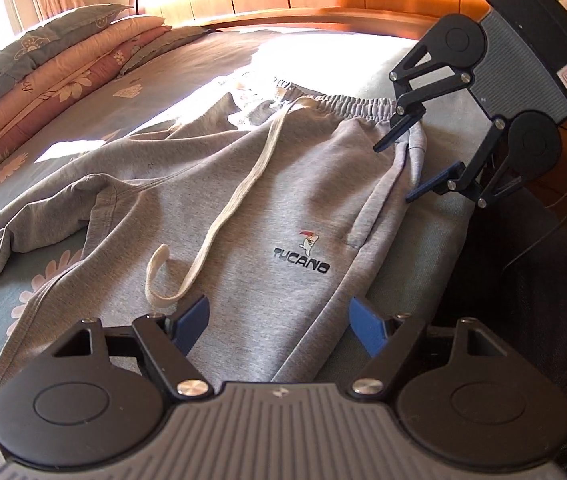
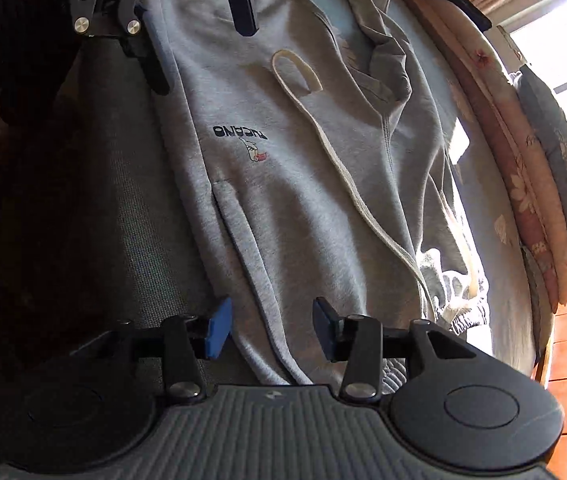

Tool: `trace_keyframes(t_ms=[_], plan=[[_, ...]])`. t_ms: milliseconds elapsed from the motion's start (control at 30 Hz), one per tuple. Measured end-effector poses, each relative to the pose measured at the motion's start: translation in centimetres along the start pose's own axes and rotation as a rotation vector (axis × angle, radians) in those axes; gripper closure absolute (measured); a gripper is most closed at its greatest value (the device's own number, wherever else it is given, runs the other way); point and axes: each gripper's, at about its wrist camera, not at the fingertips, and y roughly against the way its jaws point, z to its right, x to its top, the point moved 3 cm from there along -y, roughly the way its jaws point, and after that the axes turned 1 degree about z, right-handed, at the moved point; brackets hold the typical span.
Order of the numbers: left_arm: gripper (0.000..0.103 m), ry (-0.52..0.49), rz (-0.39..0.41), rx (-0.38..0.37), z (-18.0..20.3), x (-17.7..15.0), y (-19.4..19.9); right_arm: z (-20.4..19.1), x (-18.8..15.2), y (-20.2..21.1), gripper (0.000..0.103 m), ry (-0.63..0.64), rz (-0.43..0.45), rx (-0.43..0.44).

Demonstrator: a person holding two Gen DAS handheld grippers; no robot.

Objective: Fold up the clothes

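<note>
Left wrist view: grey sweatpants [image 1: 243, 208] are lying rumpled ahead of both wide-open grippers [image 1: 277, 326] [image 2: 271, 328]. Folding is looking unfinished.

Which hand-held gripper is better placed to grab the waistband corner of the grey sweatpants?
Right. The right hand-held gripper hangs open right at the elastic waistband corner of the sweatpants. The left hand-held gripper, also open, sits lower down the leg.

Grey sweatpants [image 1: 283, 200] lie on the bed [image 1: 203, 64]; the left gripper [image 1: 279, 320] gapes near, the right gripper [image 1: 407, 168] gapes at the waistband's right.
</note>
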Motion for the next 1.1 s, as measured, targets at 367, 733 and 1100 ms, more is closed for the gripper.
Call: trace_keyframes(t_ms=[367, 733, 1100], plan=[[0.026, 0.026, -0.048, 0.015, -0.8, -0.8, 0.0, -1.7, -0.5, 0.3, 0.054, 0.165, 0.028, 0.036], [0.025, 0.047, -0.047, -0.003, -1.3, -1.0, 0.7, -0.8, -1.0, 0.3, 0.091, 0.102, -0.022, 0.132], [0.025, 0.275, -0.113, 0.129, -7.1, -4.1, 0.4, 0.2, 1.7, 3.6, 0.056, -0.074, 0.074, 0.093]])
